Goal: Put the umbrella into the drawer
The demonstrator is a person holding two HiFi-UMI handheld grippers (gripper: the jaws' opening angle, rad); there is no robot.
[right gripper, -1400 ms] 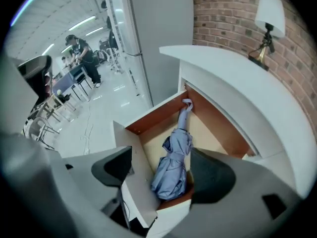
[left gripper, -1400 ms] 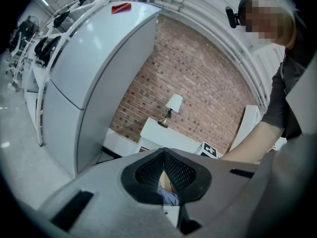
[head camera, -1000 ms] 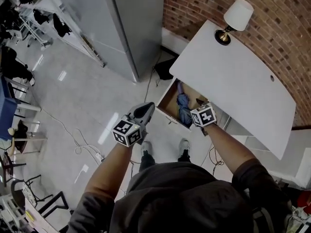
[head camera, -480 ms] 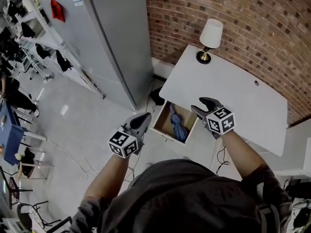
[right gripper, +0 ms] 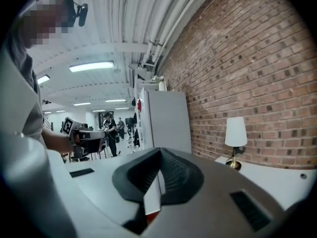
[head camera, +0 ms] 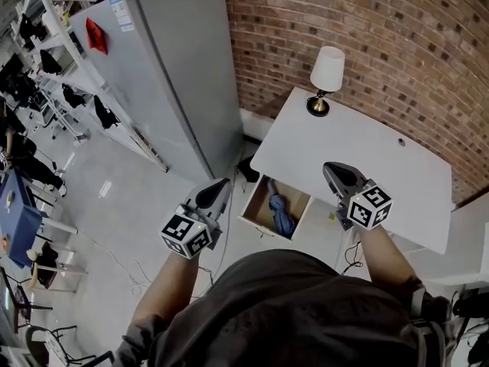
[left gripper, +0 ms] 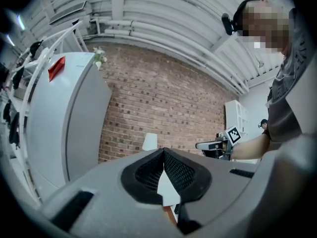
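Note:
The blue folded umbrella (head camera: 280, 213) lies inside the open wooden drawer (head camera: 257, 202) under the white desk (head camera: 367, 167), with nothing touching it. My left gripper (head camera: 221, 183) hangs high up, to the left of the drawer, over the floor. Its jaws meet at the tips and hold nothing (left gripper: 163, 151). My right gripper (head camera: 331, 169) is raised over the desk's front edge, to the right of the drawer. It is shut and empty as well (right gripper: 159, 151). Both grippers point roughly level towards the brick wall.
A table lamp (head camera: 326, 75) with a white shade stands at the desk's far left corner by the brick wall (head camera: 367, 44). A tall grey cabinet (head camera: 168, 75) stands left of the desk. Cables lie on the floor (head camera: 130, 205). People stand far off in the room (right gripper: 109, 128).
Both grippers have risen well above the drawer. The right gripper left the umbrella in the drawer, came up over the desk edge, and its jaws closed.

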